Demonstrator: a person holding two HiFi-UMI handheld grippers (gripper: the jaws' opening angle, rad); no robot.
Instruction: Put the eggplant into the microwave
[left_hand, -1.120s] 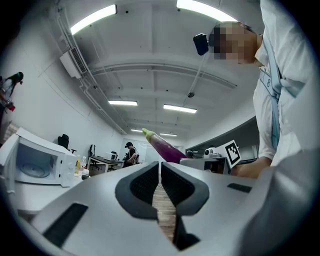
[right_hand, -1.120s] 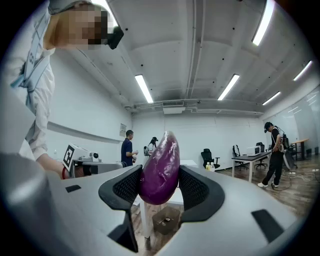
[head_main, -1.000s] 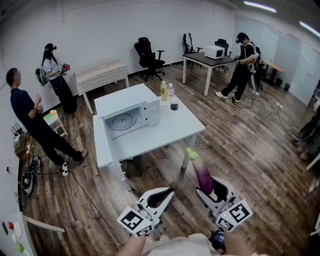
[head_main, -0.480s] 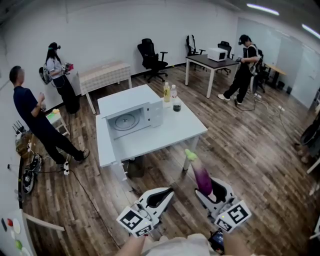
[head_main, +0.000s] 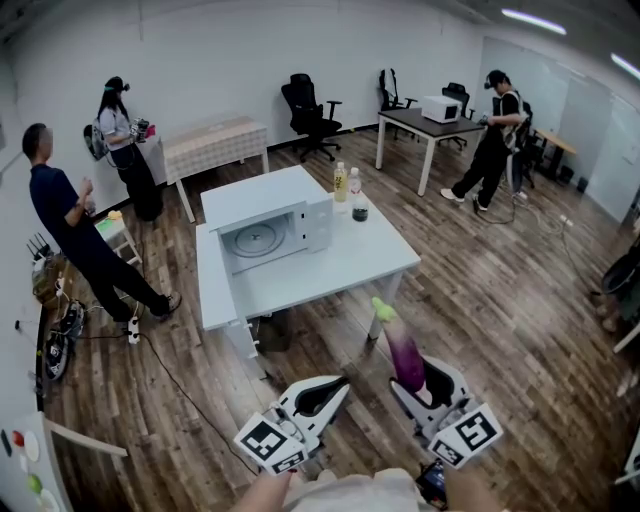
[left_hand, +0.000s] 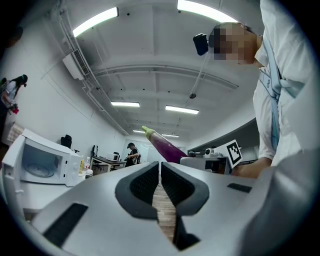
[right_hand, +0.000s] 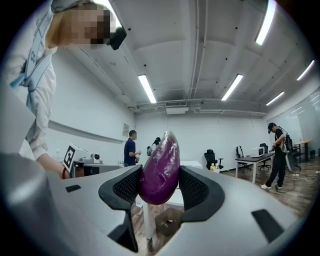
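A purple eggplant (head_main: 404, 352) with a green stem stands upright in my right gripper (head_main: 418, 380), which is shut on its lower end; the right gripper view shows the eggplant (right_hand: 161, 167) pinched between the dark pads. My left gripper (head_main: 318, 395) hangs beside it, shut with nothing between its jaws (left_hand: 160, 182). Both are held low over the wooden floor, in front of a white table (head_main: 330, 270). On that table stands a white microwave (head_main: 268, 222) with its door open toward me and a glass turntable inside. The left gripper view shows the microwave (left_hand: 40, 160) at far left.
Two bottles (head_main: 346, 185) and a dark cup (head_main: 360, 212) stand on the table right of the microwave. A box (head_main: 268, 335) sits under the table. Two people stand at far left (head_main: 75, 235), another at back right (head_main: 492, 135) by a dark desk holding a second microwave (head_main: 438, 107).
The view has drifted slightly, with the table and room shifting a little right and down. Both grippers and the eggplant keep their places in view.
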